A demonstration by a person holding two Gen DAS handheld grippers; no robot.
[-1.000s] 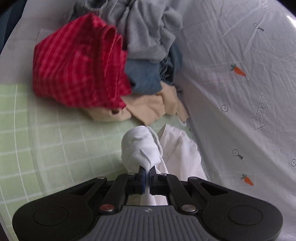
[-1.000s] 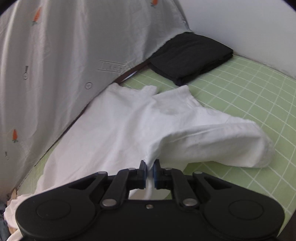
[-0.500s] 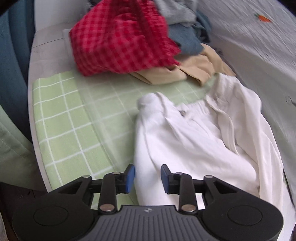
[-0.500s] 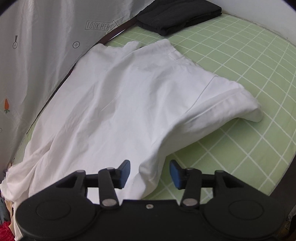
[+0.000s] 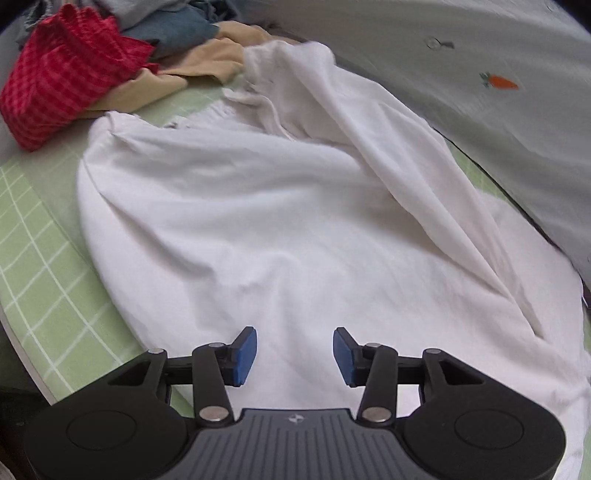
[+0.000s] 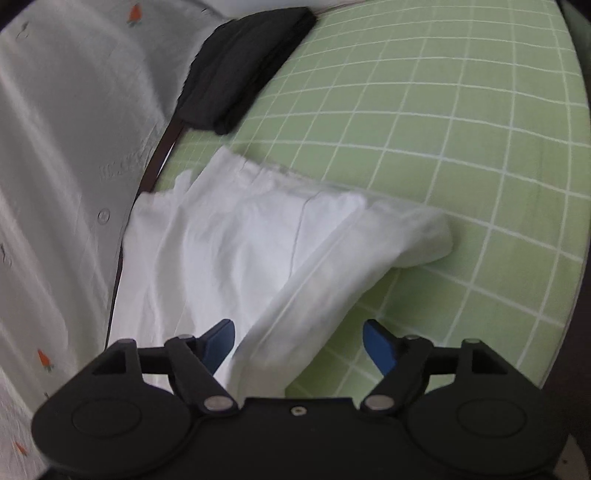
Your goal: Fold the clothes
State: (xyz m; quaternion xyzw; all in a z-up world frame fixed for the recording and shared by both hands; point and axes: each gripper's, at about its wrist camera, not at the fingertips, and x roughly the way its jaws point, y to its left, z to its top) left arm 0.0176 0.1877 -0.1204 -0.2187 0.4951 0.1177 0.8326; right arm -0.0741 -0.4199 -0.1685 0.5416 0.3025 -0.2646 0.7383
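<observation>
White garment: a white shirt [image 5: 280, 229] lies spread and wrinkled on the green checked cloth [image 5: 33, 266] that covers the table; one long fold runs down its side nearest the grey sheet.
Shirt end, right wrist view: the white shirt [image 6: 236, 251] reaches a rolled, cuffed end lying on the green checked cloth [image 6: 443, 129], short of the table's rounded edge.
Left gripper [image 5: 294, 356]: jaws apart and opening, blue pads clear of the fabric, with the shirt under the gap.
Right gripper [image 6: 299, 345]: jaws wide and opening, a band of the shirt passing between them, pads not pressing on it.
Unfolded pile: red checked garment [image 5: 62, 81], tan garment [image 5: 207, 59] and blue garment [image 5: 173, 31] heaped at the table's far end, the tan one touching the shirt.
Folded item: black garment [image 6: 243, 70] at the opposite far end, beside the grey sheet.
Grey sheet [image 5: 480, 92]: printed with carrots, along the table's long side.
</observation>
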